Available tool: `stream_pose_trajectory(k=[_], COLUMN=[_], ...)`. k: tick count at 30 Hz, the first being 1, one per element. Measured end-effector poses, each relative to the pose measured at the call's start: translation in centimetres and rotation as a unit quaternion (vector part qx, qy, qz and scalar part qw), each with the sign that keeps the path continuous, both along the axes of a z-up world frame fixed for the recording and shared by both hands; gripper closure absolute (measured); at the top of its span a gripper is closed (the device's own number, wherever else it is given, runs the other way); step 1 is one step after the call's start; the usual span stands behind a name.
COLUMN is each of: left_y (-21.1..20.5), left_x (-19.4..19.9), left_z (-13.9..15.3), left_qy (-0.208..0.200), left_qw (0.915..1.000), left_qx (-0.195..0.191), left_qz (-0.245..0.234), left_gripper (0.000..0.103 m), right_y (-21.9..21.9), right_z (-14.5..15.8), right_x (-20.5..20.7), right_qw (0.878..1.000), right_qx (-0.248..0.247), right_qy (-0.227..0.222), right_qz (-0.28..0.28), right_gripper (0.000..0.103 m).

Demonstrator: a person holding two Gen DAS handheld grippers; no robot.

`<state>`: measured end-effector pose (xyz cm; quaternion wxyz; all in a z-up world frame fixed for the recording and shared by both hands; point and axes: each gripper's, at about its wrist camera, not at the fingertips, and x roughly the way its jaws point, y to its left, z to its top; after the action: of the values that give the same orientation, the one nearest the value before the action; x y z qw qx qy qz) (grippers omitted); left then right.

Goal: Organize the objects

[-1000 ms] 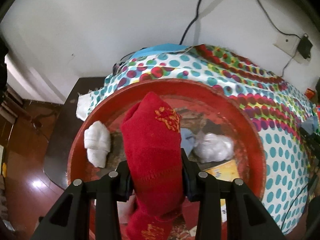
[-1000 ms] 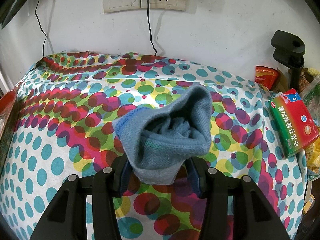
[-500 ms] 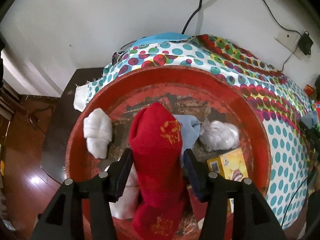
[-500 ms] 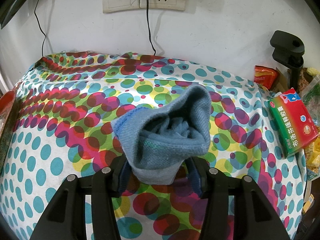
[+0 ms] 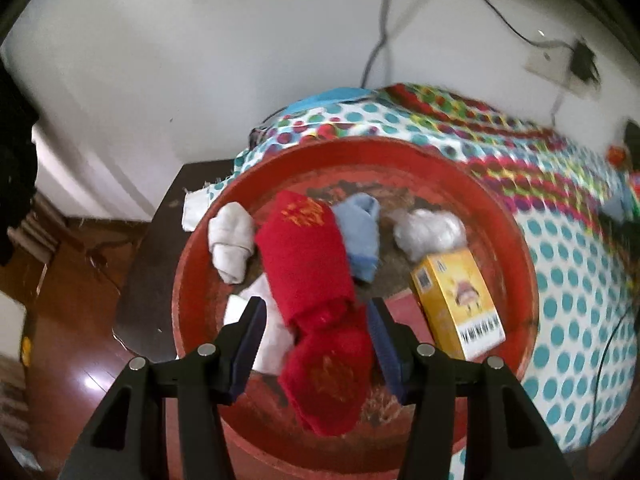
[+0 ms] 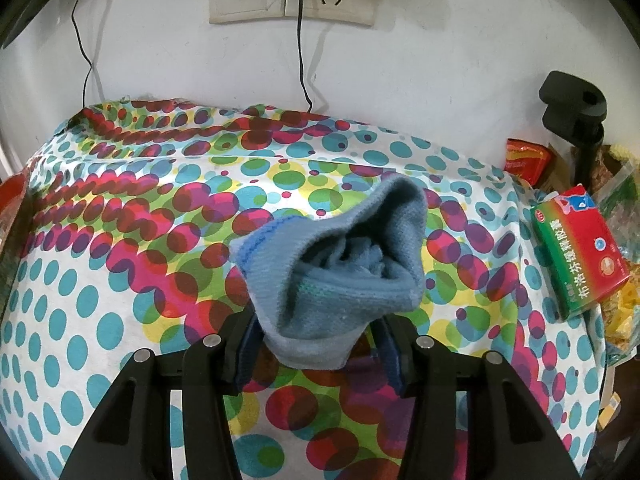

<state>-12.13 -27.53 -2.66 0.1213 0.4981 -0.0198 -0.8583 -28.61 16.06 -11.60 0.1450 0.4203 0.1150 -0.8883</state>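
Red knitted sock with gold embroidery (image 5: 310, 280): lies in the round red basin (image 5: 516, 248), between the spread, released fingers of the left gripper (image 5: 316, 332). Yellow carton (image 5: 456, 300) at 3 o'clock. Grey-blue knitted sock (image 6: 340, 276): clenched in the right gripper (image 6: 318, 344) above the polka-dot cloth (image 6: 120, 280).

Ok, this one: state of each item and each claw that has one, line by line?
Left claw: open, fingers apart on either side of the red sock.
Red sock: folded, lying in the red basin.
White sock: rolled up, in the basin.
Light blue sock: crumpled, in the basin.
Yellow box: closed, lying flat.
Right claw: shut on the blue sock, cuff gaping open.
Green-and-red box: closed, at the tablecloth's edge.
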Motion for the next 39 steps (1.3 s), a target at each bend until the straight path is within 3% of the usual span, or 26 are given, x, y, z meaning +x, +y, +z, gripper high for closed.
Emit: stream_pose_trajectory(k=[4, 14, 25, 39], left_y=[1.6, 2.0, 1.8, 3.1], left_x=[0.9, 1.2, 2.3, 3.4], left_z=[0.2, -0.5, 0.3, 2.4], left_qy=[0.012, 0.027, 0.032, 0.056], left_qw=[0.9994, 0.9993, 0.9986, 0.9962], left_qx=[-0.022, 0.017, 0.028, 0.034], left_qz=[-0.024, -0.019, -0.030, -0.056], left_gripper=[0.049, 0.049, 0.049, 0.049], right_y=[-0.3, -2.4, -3.9, -9.5], right_z=[0.1, 0.3, 3.4, 7.2], right_x=[0.3, 0.3, 2.7, 7.2], right_qw=[1.000, 0.998, 1.000, 0.998], right_qx=[0.012, 0.054, 0.014, -0.007], right_qy=[0.007, -0.001, -0.005, -0.004], right_qz=[0.004, -0.012, -0.011, 0.058], right_gripper=[0.060, 0.075, 0.075, 0.075])
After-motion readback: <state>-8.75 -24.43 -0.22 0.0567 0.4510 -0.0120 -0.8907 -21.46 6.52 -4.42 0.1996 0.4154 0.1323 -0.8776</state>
